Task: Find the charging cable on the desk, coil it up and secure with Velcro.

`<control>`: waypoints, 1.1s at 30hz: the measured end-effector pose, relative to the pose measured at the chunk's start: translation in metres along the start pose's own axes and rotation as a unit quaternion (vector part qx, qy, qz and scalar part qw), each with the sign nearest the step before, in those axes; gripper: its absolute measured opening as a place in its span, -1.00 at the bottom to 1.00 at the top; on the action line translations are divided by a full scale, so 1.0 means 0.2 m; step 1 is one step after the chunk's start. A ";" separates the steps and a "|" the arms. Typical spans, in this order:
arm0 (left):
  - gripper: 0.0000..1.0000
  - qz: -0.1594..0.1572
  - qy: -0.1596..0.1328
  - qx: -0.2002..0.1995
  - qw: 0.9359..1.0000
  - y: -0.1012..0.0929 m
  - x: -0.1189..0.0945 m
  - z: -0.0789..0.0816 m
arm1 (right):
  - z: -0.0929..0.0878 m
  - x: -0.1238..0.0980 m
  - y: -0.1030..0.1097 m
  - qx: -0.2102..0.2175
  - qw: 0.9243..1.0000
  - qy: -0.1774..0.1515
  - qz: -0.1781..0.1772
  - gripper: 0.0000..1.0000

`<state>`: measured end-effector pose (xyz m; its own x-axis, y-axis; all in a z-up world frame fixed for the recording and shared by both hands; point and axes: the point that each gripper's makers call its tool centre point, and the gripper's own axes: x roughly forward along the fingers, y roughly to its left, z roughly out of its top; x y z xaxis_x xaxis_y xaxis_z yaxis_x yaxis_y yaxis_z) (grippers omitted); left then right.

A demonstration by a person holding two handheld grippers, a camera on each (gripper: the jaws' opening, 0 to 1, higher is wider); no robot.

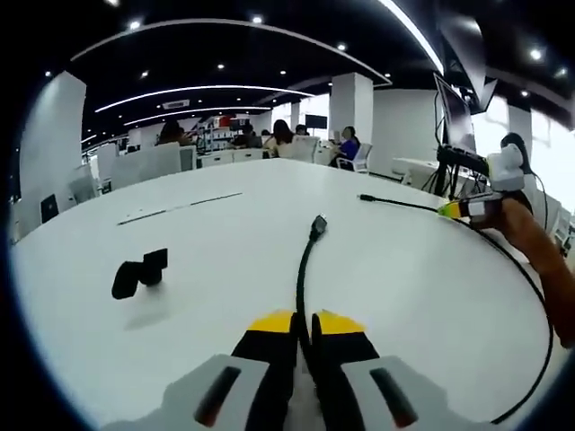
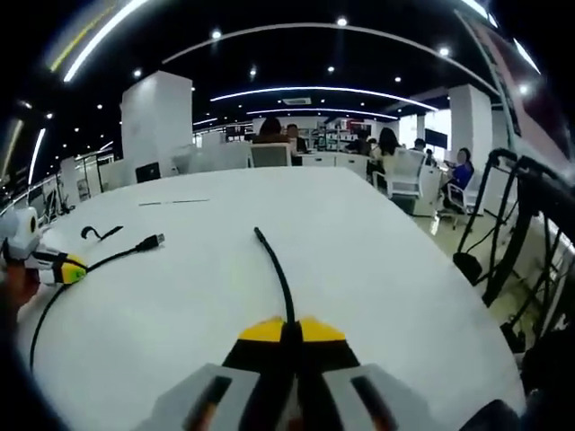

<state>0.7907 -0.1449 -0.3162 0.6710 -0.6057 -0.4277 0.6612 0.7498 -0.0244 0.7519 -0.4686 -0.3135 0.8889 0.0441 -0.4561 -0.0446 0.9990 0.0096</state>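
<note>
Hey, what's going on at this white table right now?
A person holds a black charging cable with two grippers. The left gripper pinches it near the USB plug end; the right gripper pinches it near the small connector end. The cable is not coiled yet. A black Velcro strap lies loose on the table.

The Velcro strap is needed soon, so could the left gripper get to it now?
Probably not yet: the left gripper is shut on the cable, though bare desk lies between it and the Velcro strap.

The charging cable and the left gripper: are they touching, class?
Touching. In the left gripper view, the left gripper is closed on the charging cable, which runs out from between its yellow tips toward the plug end lying on the white desk.
</note>
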 end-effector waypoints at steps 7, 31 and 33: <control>-0.92 0.002 -0.003 0.001 1.000 -0.01 -0.02 0.00 | 0.01 0.00 0.01 0.003 1.000 -0.005 0.005 -0.90; -0.93 -0.003 -0.031 0.003 1.000 0.02 -0.16 0.11 | 0.13 -0.06 0.28 -0.005 0.998 -0.016 0.059 -0.91; -0.93 -0.004 -0.033 0.006 0.999 0.04 -0.18 0.12 | 0.16 -0.07 0.34 -0.007 0.997 -0.021 0.069 -0.91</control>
<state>0.7795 -0.1239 -0.2799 0.6867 -0.6279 -0.3663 0.6702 0.7420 -0.0155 0.7504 -0.4019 -0.2788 0.8919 0.1822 -0.4139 -0.1742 0.9830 0.0573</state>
